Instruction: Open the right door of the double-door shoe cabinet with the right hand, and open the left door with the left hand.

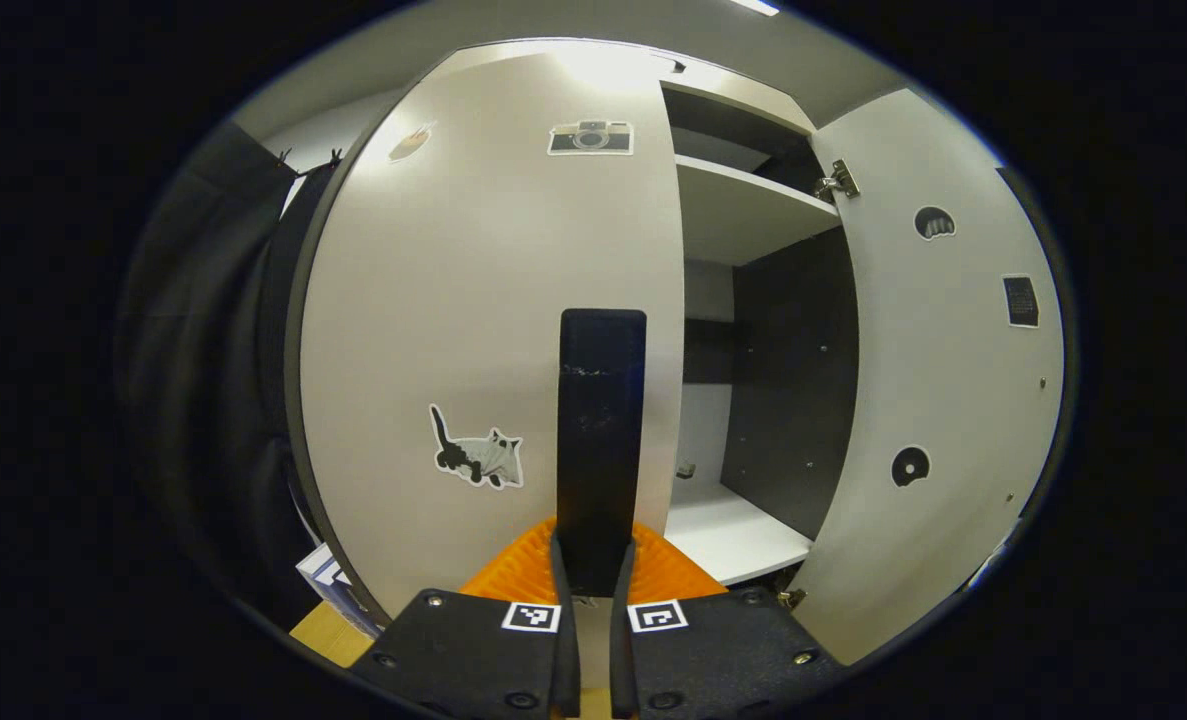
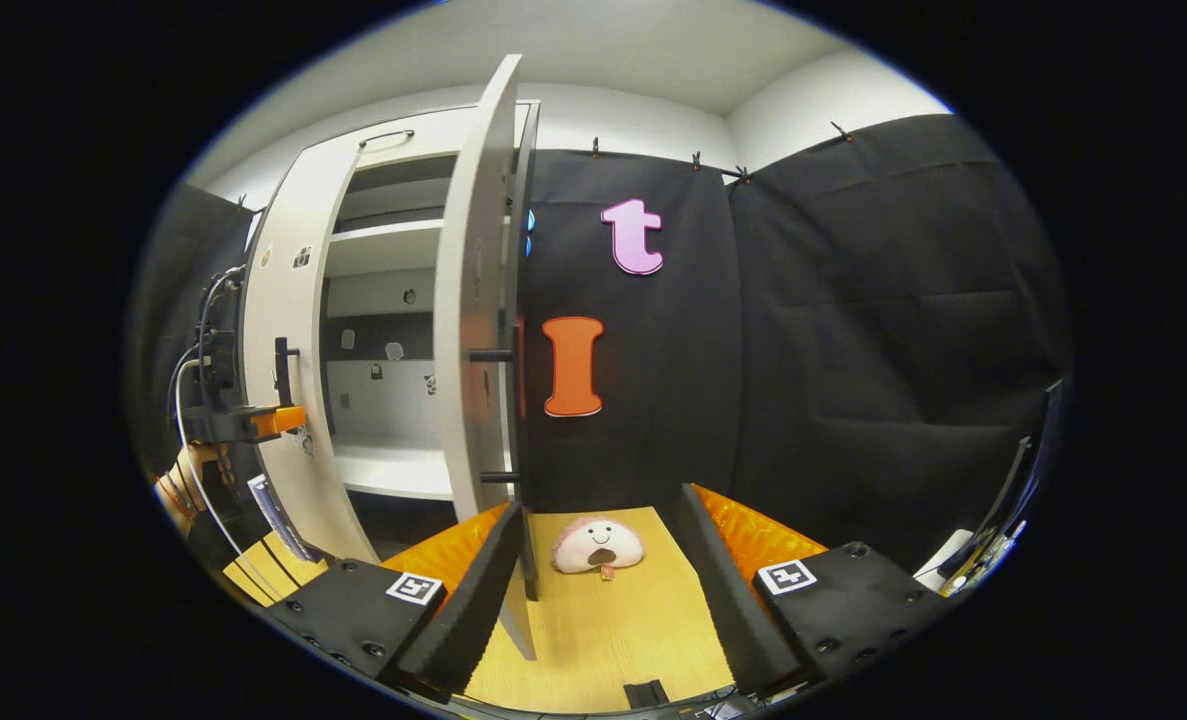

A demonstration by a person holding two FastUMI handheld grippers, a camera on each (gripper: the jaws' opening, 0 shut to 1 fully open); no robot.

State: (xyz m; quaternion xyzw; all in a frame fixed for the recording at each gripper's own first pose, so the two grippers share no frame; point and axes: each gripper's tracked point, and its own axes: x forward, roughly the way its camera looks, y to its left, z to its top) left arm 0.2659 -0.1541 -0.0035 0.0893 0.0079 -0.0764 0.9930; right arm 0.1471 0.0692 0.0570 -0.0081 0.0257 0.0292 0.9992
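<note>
- Pinching the black handle [image 1: 601, 440] of the left door [image 1: 483, 330], the left hand-held gripper [image 1: 593, 575] has both fingers pressed on the bar; that door is not yet swung out.
- Left gripper view also takes in the right door [image 1: 938, 380] standing wide open, with white shelves [image 1: 743, 215] inside the shoe cabinet.
- Right gripper view sees the right hand-held gripper [image 2: 603, 590] spread apart, gripping nothing, its left finger just beside the open door's edge [image 2: 478, 300].
- Beyond it, a plush toy [image 2: 598, 545] lies on the wooden floor [image 2: 613, 630].
</note>
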